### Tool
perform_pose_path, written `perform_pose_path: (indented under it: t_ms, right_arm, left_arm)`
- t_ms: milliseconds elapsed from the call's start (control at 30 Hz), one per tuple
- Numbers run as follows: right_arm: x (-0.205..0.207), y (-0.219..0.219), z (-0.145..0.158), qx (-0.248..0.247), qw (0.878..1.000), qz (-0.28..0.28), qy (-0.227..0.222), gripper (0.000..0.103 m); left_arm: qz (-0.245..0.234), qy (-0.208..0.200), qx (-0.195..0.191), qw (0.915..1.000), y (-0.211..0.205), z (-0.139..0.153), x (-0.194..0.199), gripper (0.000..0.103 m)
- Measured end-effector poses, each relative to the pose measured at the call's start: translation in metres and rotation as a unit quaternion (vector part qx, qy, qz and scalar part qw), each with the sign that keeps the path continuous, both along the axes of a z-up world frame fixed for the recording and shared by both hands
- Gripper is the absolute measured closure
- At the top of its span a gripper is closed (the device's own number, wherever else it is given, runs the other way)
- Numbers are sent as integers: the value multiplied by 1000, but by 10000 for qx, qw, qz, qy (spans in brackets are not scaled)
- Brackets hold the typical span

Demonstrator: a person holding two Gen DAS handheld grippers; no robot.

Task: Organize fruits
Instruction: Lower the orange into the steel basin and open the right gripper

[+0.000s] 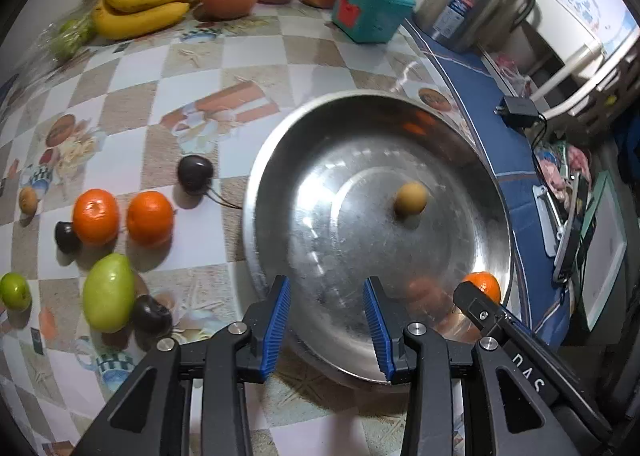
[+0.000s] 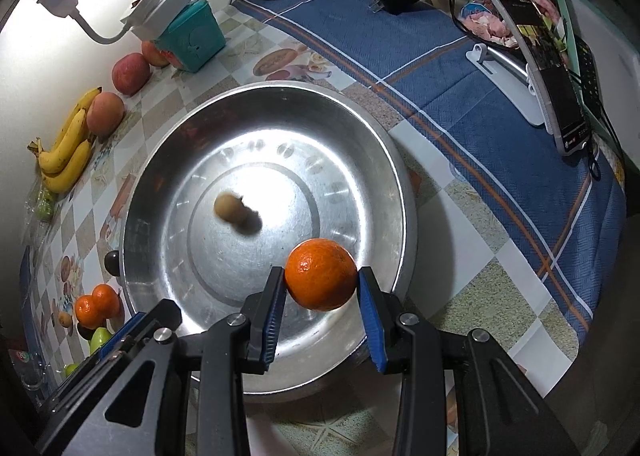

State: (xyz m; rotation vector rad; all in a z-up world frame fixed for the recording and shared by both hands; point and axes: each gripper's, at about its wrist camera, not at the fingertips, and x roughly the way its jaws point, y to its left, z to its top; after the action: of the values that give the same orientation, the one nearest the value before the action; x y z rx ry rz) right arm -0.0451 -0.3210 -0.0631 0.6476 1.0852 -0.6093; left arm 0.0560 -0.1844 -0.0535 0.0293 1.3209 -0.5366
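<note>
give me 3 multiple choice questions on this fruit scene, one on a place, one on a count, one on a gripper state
1. Where is the small tan fruit?
A. inside the metal basin
B. beside the bananas
C. on the blue cloth

2. How many oranges lie on the table left of the basin in the left wrist view?
A. one
B. two
C. four

3. What is the right gripper doing?
A. standing empty
B. clamping an orange
C. gripping the basin rim

Answers: 1 A, it sits on the basin floor; 2 B, two lie side by side; 3 B, both pads press on the orange above the basin.
</note>
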Motion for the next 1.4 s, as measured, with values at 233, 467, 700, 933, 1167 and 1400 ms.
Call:
perform_pose_path:
  t_ms: [233, 467, 700, 933, 1167, 1400]
  right_arm:
    - [2, 1, 0, -10, 10000, 51, 1, 65]
    - [7, 11, 4, -117, 9995, 301, -27, 63]
    - [13, 21, 7, -333, 9980, 544, -19, 50]
    - [17, 23, 5, -415, 9970, 646, 59, 27]
    - [19, 29, 2, -463, 9954, 826, 144, 15]
    - [20, 29, 2, -488, 9947, 893, 124, 14]
  left_arm:
    - [481, -77, 182, 9986, 21, 11, 8, 51]
    - [1363, -86, 499, 9894, 61, 16, 19, 26]
    - [1824, 41, 564, 9816, 85, 12, 26, 15]
    - [1912, 108, 683, 9791, 89, 7, 25, 0]
    - [1971, 219, 834, 9766, 93, -2, 24, 0]
    - [2051, 226, 872, 9746, 96, -5, 23, 0]
